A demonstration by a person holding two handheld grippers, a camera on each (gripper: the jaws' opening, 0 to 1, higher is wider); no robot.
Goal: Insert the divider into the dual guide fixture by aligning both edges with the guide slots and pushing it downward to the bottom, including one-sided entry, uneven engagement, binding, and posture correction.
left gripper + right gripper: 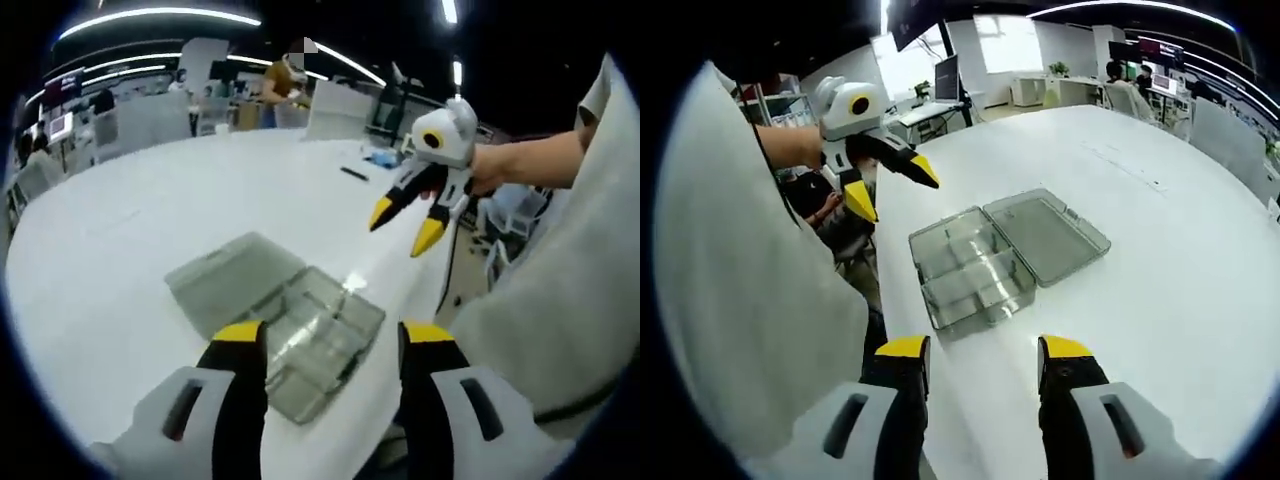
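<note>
Hovering over the white table, both of my grippers are empty and spread apart. My left gripper has its yellow-tipped jaws set wide, and between them, at 12 o'clock in the left gripper view, lies the clear compartment box, touching neither jaw. Its hinged lid lies open flat at 10 o'clock from the box. My right gripper likewise stands with jaws parted and nothing between them; in the right gripper view the box sits ahead at 12 o'clock, lid folded out toward 2 o'clock. Box and lid together run their long axis across both views, slanting from lower left to upper right in the right gripper view. A loose divider I cannot make out; the partitions inside the box are too faint to tell seated from free. I judge the left gripper nearer the box, so it is better placed to reach in first.
</note>
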